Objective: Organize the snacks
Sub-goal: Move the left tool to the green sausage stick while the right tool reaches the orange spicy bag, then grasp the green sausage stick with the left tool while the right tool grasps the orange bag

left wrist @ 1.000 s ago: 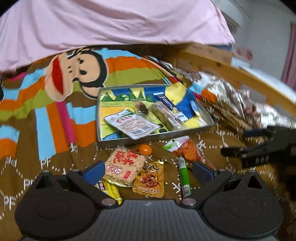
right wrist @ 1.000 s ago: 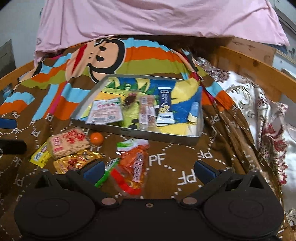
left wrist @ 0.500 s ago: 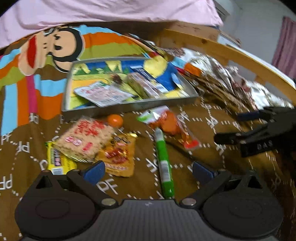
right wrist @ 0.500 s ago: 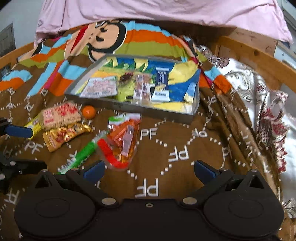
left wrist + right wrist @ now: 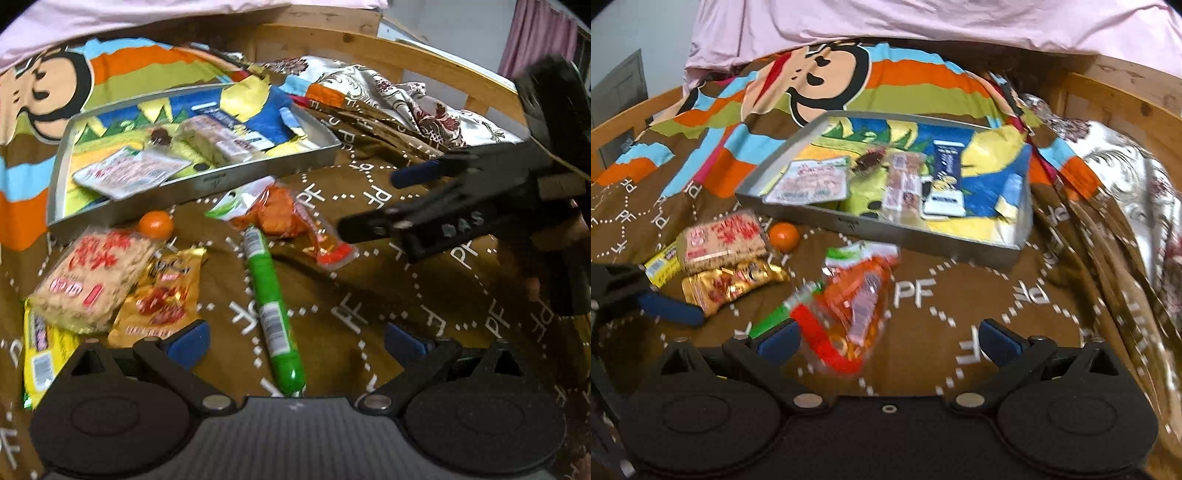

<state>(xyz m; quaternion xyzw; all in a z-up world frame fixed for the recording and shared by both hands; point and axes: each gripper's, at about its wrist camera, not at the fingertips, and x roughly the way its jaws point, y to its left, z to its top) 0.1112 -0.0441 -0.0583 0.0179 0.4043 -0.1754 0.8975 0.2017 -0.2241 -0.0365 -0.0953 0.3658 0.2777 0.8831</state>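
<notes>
Snacks half sorted: metal tray [image 5: 849,224] at 12 o'clock on the bed already holds several pkts, prob. the collecting spot. Green stick [image 5: 271,306] lies betw. left claw [image 5: 295,341] tips, jaws wide, nothing held. Right claw [image 5: 888,341] also wide, orange pouch [image 5: 857,306] at its 11 o'clock, likely next pick.

Green stick [image 5: 271,299], orange ball [image 5: 156,225], gold packet [image 5: 162,295], brown dotted blanket [image 5: 369,288]

We look low and close over the bed [image 5: 388,295] from each tool's wrist, both facing the metal tray [image 5: 207,181] [image 5: 886,229]; both views share the scattered snacks before it.
</notes>
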